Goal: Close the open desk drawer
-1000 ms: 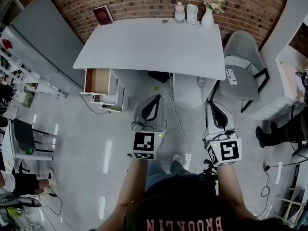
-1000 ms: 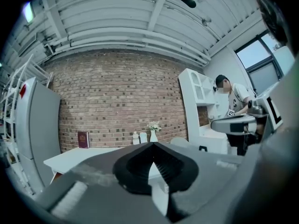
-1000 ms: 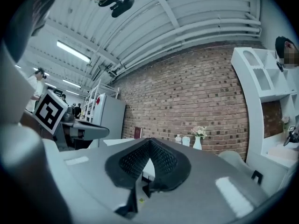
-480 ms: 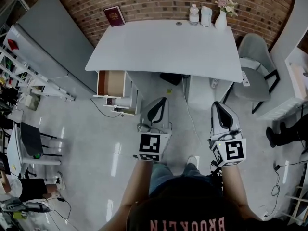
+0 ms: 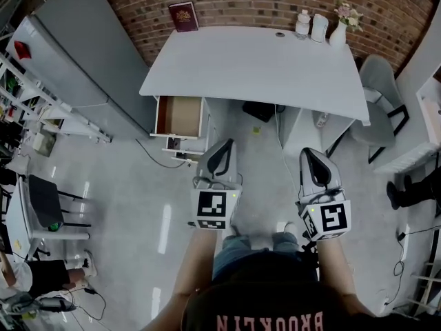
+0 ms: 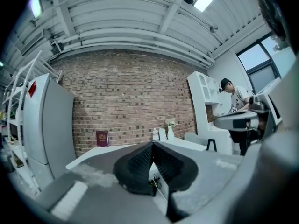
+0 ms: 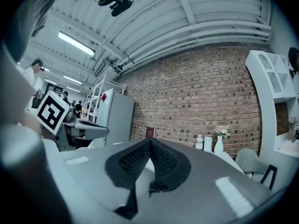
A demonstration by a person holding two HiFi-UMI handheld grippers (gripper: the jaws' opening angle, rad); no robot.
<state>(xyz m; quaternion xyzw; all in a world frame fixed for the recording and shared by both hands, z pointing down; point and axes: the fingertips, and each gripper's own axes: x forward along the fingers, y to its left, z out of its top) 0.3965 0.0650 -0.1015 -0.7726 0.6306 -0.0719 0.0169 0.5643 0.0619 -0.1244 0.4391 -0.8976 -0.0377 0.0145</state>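
The desk [image 5: 262, 64] has come nearer and shifted right in the head view. Its drawer [image 5: 180, 116] stands open under the left end; it is stiff, probably light on its rails, best pushed flat on the front. Left gripper [image 5: 222, 147] and right gripper [image 5: 309, 155]: jaws closed, empty

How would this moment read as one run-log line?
drawer: open, under desk left end | left gripper: shut, empty, short of drawer | right gripper: shut, empty
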